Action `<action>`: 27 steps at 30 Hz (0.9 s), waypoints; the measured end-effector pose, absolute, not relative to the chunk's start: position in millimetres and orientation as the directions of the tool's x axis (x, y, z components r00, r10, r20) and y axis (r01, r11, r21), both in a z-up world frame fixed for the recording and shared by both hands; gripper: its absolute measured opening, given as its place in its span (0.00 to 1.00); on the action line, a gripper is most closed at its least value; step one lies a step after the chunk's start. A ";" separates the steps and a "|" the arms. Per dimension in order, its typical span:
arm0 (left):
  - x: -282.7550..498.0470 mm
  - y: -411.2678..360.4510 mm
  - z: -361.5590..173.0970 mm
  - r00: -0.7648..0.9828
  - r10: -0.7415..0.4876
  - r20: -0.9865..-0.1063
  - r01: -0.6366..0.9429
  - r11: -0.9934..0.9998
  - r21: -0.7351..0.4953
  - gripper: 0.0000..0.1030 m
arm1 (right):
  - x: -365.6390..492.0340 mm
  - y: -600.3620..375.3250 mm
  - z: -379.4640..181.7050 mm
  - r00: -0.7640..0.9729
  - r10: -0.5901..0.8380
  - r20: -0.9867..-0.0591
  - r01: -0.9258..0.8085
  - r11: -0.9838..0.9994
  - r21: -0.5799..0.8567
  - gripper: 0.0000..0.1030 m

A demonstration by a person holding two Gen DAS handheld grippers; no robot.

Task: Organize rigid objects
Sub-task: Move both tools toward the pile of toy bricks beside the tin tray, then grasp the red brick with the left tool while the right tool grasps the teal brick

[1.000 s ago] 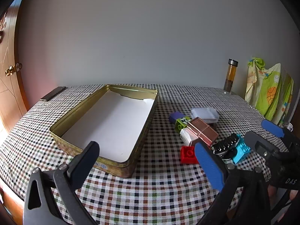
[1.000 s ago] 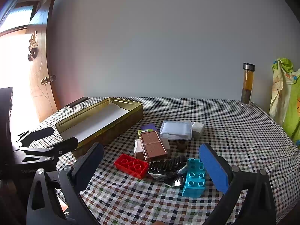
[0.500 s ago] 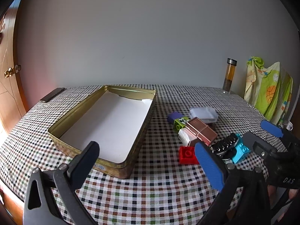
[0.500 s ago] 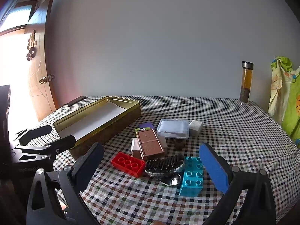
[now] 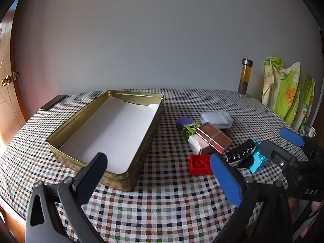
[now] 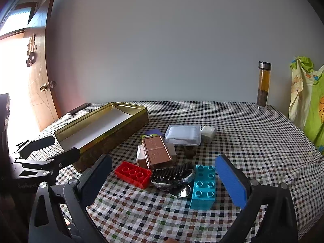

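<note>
An open gold tin (image 5: 139, 95) lined with white paper lies at the left of the checked table. To its right is a pile: a red brick (image 5: 199, 164), a brown box (image 5: 214, 139), a black hair clip (image 5: 240, 152), a turquoise brick (image 5: 258, 159), a clear plastic box (image 5: 216, 119), and purple and green blocks. My left gripper (image 5: 158, 162) hovers open near the tin's front corner, holding nothing. My right gripper (image 6: 164, 162) hangs open just in front of the red brick (image 6: 132, 174), the hair clip (image 6: 172, 174) and the turquoise brick (image 6: 203, 188).
A tall bottle (image 6: 263, 85) with amber liquid stands at the back right by the wall. A green patterned cloth (image 5: 287, 95) hangs past the table's right edge. A dark flat bar (image 5: 52, 105) lies at the back left, near a wooden door (image 6: 40, 70).
The tin and the pile have slid slightly left in both views, so both grippers drifted a little right. Nothing on the table moved and both grippers stayed open.
</note>
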State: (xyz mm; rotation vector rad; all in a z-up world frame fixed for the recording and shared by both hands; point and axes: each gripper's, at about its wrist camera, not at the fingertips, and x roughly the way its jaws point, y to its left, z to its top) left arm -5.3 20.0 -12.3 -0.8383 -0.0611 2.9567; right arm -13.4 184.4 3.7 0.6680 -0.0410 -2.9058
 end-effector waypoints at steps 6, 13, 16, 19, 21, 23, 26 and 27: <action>-11.7 35.0 -23.9 -0.831 0.102 -0.546 -0.094 -0.995 -0.043 1.00 | -14.5 195.5 -4.9 -0.888 -0.120 -0.445 0.109 -0.993 0.051 1.00; -19.6 58.3 -38.3 -0.807 0.136 -0.574 -0.154 -0.988 -0.019 1.00 | -20.2 220.0 -17.8 -0.878 -0.058 -0.476 0.033 -0.998 0.059 1.00; -23.9 68.6 -44.3 -0.796 0.145 -0.588 -0.175 -0.984 -0.005 1.00 | -22.8 228.9 -24.3 -0.871 -0.017 -0.492 -0.014 -0.998 0.059 0.99; -30.9 78.8 -51.0 -0.780 0.156 -0.606 -0.197 -0.980 0.001 1.00 | -25.3 236.8 -31.1 -0.863 -0.008 -0.506 -0.028 -0.998 0.063 0.99; -35.1 84.2 -53.9 -0.772 0.166 -0.613 -0.211 -0.977 0.002 1.00 | -27.3 239.9 -36.0 -0.854 0.007 -0.520 -0.040 -0.998 0.053 0.92; -39.2 87.7 -57.4 -0.762 0.168 -0.625 -0.217 -0.976 0.001 0.97 | -30.0 242.6 -40.4 -0.846 0.007 -0.533 -0.043 -0.998 0.056 0.86; -46.1 91.0 -62.3 -0.744 0.181 -0.643 -0.227 -0.974 -0.011 0.96 | -34.5 241.9 -47.4 -0.832 -0.007 -0.555 -0.028 -0.998 0.055 0.84; -47.9 90.8 -63.8 -0.740 0.180 -0.649 -0.225 -0.974 -0.013 0.96 | -35.4 241.1 -49.2 -0.830 -0.014 -0.558 -0.021 -0.998 0.056 0.84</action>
